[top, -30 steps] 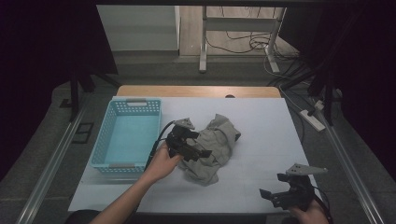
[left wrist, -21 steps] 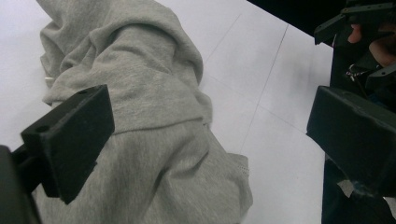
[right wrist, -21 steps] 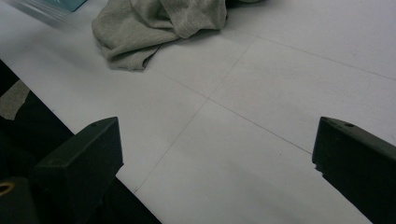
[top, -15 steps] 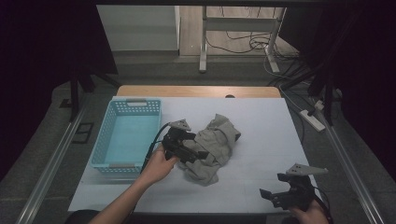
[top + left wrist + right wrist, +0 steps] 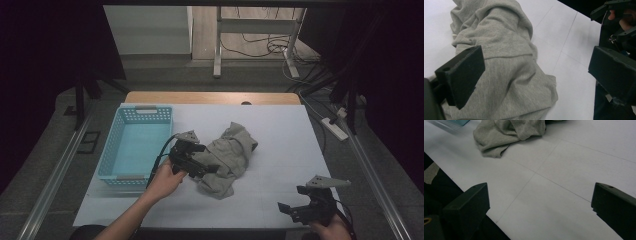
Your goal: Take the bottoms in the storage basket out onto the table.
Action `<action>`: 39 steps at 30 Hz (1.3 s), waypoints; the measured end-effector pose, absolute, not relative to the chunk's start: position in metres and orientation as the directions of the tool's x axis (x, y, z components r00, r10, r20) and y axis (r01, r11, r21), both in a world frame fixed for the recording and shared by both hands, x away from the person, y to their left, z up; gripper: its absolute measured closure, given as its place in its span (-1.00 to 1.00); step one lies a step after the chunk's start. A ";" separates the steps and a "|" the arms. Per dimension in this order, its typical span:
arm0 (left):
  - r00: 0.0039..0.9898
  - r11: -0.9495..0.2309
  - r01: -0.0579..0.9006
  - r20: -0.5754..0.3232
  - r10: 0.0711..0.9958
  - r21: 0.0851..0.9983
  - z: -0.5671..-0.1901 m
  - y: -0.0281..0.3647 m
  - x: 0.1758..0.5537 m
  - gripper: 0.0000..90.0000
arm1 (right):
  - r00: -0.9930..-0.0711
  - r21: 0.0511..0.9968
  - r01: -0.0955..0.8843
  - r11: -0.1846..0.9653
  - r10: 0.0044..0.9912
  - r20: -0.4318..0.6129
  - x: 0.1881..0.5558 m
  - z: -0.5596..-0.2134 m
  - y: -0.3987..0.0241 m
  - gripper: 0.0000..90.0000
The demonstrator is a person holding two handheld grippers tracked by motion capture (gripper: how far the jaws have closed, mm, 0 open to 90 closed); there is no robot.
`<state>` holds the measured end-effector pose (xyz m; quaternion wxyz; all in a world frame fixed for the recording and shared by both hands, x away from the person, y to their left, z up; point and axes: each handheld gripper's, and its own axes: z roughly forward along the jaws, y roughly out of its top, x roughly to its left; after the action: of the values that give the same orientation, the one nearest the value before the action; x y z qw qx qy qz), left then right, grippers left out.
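Grey garment point(image 5: 227, 157) crumpled, long axis running near-left to far-right, left gripper point(image 5: 197, 165) jaws spread over it

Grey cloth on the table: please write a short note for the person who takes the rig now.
Left gripper: open, jaws wide apart over the crumpled grey cloth, nothing gripped.
Right gripper: open, holds nothing, low at the table's near right edge, apart from the cloth.
Blue basket: left of the cloth, nothing in it.
Done: left gripper is at the cloth.
Left: probably close on the cloth and lift it, perhaps into the basket.
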<state>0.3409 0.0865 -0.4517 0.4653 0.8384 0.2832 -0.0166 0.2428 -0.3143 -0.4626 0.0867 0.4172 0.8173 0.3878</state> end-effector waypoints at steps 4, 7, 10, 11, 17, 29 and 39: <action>0.842 -0.408 0.490 -0.298 0.450 0.770 -0.453 0.089 0.340 -0.97 | -0.635 0.707 0.616 0.348 0.750 0.184 0.243 -0.463 -0.315 -0.95; 0.842 -0.391 0.496 -0.318 0.436 0.775 -0.454 0.092 0.340 -0.97 | -0.637 0.706 0.616 0.351 0.749 0.183 0.243 -0.463 -0.314 -0.95; 0.839 -0.371 0.506 -0.345 0.420 0.779 -0.455 0.095 0.340 -0.97 | -0.637 0.703 0.617 0.354 0.749 0.182 0.243 -0.463 -0.314 -0.95; 0.838 -0.369 0.511 -0.354 0.416 0.777 -0.456 0.096 0.340 -0.97 | -0.638 0.703 0.617 0.354 0.748 0.183 0.243 -0.463 -0.314 -0.95; 0.838 -0.370 0.511 -0.352 0.418 0.776 -0.457 0.101 0.338 -0.96 | -0.639 0.700 0.619 0.357 0.747 0.183 0.243 -0.463 -0.314 -0.95; 0.853 -0.411 0.485 -0.315 0.416 0.772 -0.452 0.113 0.332 -0.97 | -0.639 0.698 0.619 0.359 0.747 0.183 0.243 -0.463 -0.314 -0.95; 0.843 -0.367 0.505 -0.355 0.403 0.782 -0.451 0.126 0.327 -1.00 | -0.641 0.696 0.619 0.364 0.746 0.179 0.243 -0.463 -0.313 -0.95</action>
<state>0.3267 0.1256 -0.4514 0.4909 0.8250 0.2751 -0.0516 0.2432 -0.3129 -0.4633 0.0837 0.4154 0.8217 0.3812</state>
